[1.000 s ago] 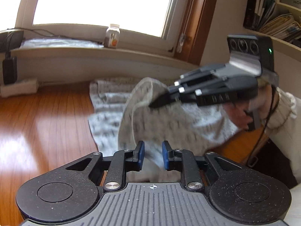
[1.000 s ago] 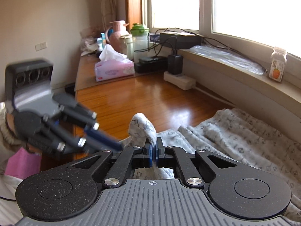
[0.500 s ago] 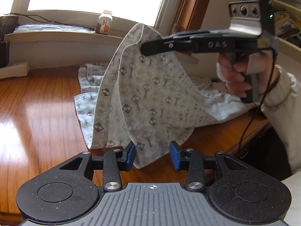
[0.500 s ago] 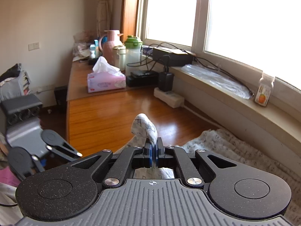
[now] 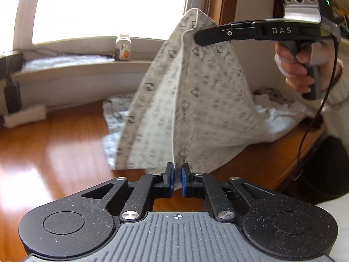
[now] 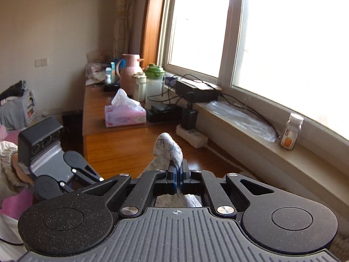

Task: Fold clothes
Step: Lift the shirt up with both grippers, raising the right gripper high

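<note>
A pale garment point(image 5: 207, 100) with a small diamond print hangs like a tent above the wooden table point(image 5: 54, 152), the rest bunched on the wood behind. My right gripper point(image 5: 196, 36) holds its top corner high at the upper right, gripped by a person's hand point(image 5: 298, 65). In the right wrist view that gripper point(image 6: 177, 171) is shut on a fold of the garment point(image 6: 168, 150) that pokes out above the pads. My left gripper point(image 5: 177, 174) sits low at the garment's front hem. Its jaws are closing, with the hem's seam pinched between the blue pads.
A small bottle point(image 5: 123, 47) stands on the window sill. A power strip point(image 5: 24, 114) lies at the table's back left. Farther along the table are a tissue box point(image 6: 124, 114), a pink jug point(image 6: 130, 72), a green-lidded jar point(image 6: 154, 80) and cables.
The right gripper has risen with the garment's corner, stretching the cloth upward. The left jaws opened wider around the lower hem, then closed on it.
</note>
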`<state>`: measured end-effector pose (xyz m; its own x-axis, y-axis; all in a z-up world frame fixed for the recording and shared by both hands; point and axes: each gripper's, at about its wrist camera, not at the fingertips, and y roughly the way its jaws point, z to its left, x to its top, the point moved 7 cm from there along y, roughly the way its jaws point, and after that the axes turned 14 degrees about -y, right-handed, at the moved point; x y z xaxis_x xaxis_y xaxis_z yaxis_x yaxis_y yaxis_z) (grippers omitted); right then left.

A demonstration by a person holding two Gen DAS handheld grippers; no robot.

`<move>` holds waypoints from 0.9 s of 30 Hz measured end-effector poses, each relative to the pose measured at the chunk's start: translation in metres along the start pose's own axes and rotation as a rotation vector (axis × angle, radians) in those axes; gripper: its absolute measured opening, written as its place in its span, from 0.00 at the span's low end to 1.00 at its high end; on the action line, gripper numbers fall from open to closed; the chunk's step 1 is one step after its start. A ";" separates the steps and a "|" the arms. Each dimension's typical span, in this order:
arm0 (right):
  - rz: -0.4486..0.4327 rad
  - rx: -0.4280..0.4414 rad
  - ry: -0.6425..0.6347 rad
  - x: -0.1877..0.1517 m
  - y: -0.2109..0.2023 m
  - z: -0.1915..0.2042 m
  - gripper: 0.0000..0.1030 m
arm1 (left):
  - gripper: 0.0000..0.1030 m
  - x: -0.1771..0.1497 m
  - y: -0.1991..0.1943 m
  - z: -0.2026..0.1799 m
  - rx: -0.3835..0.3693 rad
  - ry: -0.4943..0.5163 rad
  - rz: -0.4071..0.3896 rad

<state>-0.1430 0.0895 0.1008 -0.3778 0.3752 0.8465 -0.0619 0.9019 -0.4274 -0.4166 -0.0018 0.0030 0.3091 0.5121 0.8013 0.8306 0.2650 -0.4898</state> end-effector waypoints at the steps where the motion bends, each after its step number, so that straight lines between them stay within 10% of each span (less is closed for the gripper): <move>1: 0.001 -0.002 -0.004 0.001 0.000 0.001 0.04 | 0.09 -0.001 0.002 -0.002 -0.011 -0.016 0.001; 12: 0.008 -0.010 0.001 0.001 0.001 0.001 0.04 | 0.16 -0.006 0.006 -0.020 -0.091 -0.113 -0.003; 27: -0.003 -0.030 -0.010 0.008 -0.014 0.001 0.04 | 0.16 0.006 0.042 0.015 0.075 -0.126 0.009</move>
<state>-0.1464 0.0796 0.1132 -0.3864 0.3704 0.8447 -0.0350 0.9093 -0.4147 -0.3865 0.0244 -0.0184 0.2518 0.6120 0.7497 0.7894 0.3182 -0.5249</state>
